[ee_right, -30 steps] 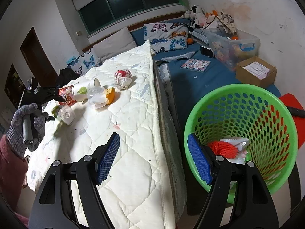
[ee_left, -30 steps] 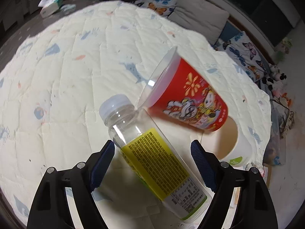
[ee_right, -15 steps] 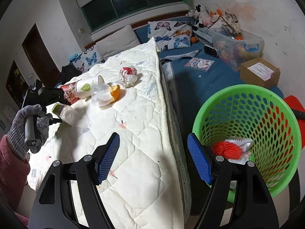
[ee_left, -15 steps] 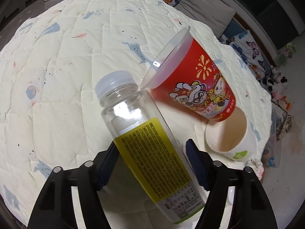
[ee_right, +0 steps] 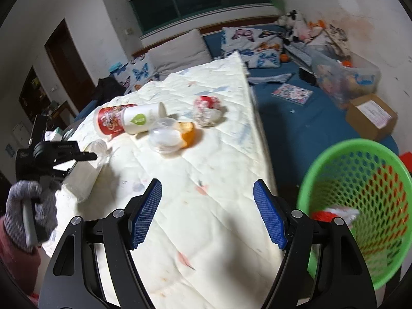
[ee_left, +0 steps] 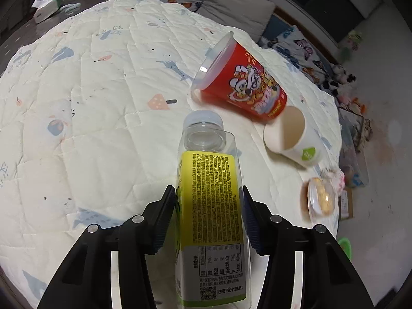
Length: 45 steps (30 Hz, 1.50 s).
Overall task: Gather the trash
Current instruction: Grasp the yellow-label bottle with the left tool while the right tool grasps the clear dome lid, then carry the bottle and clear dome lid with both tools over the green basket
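1 green basket (ee_right: 360, 206), red trash (ee_right: 323, 215) inside

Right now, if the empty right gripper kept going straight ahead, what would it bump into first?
Probably the quilt on the bed, since the open right gripper points down at a bare patch; the depth is hard to judge.

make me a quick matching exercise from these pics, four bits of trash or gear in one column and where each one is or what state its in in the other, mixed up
Things:
1. bottle
2. red cup
3. basket
4. right gripper

States:
a. open, nothing between its fingers
b. beside the bed, some trash inside
c. between the left gripper's fingers
d. lying on its side on the quilt

Pairs: 1-c, 2-d, 3-b, 4-a
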Tool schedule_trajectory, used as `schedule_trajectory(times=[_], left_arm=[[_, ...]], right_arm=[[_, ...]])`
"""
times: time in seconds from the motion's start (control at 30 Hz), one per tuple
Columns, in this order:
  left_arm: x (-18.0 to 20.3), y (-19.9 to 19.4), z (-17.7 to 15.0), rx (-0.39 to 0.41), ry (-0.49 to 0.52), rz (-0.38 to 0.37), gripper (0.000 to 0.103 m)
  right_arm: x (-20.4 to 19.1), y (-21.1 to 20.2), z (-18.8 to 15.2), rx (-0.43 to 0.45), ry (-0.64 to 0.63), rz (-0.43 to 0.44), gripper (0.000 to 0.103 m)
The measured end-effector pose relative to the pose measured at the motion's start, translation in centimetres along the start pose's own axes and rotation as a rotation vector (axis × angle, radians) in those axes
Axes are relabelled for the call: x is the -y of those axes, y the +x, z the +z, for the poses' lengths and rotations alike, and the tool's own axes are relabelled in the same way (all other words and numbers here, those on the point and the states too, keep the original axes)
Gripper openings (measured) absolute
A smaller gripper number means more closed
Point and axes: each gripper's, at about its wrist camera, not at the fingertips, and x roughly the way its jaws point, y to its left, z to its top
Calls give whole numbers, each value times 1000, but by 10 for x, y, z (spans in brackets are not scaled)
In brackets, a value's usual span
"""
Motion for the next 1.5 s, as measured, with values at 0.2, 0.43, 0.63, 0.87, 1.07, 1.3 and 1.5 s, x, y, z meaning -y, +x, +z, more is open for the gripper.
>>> schedule_trajectory(times=[0.2,0.43,0.63,0.87,1.07,1.3,1.5], left_arm=[[-10,-14,-11,9,60,-37,48],[-18,-30,-16,51,137,-58,48],[-22,-39,-16,65,169,-81,48],[-22,-50,-18,97,212,-91,48],[-21,-53,-20,100,225,-97,48],[-15,-63,-21,122,254,-111,48],[-7,-70,-24,140,282,-134,48]], right_arm=[[-32,34,23,-31,-72,51,74],[-60,74,46,-64,-152,63,74],[-77,106,60,-92,-224,33,74],[-81,142,62,-153,-270,-10,73],[-80,159,58,-183,-277,-35,65],[-77,143,57,-146,-243,-1,65],[-74,103,52,-88,-208,42,65]])
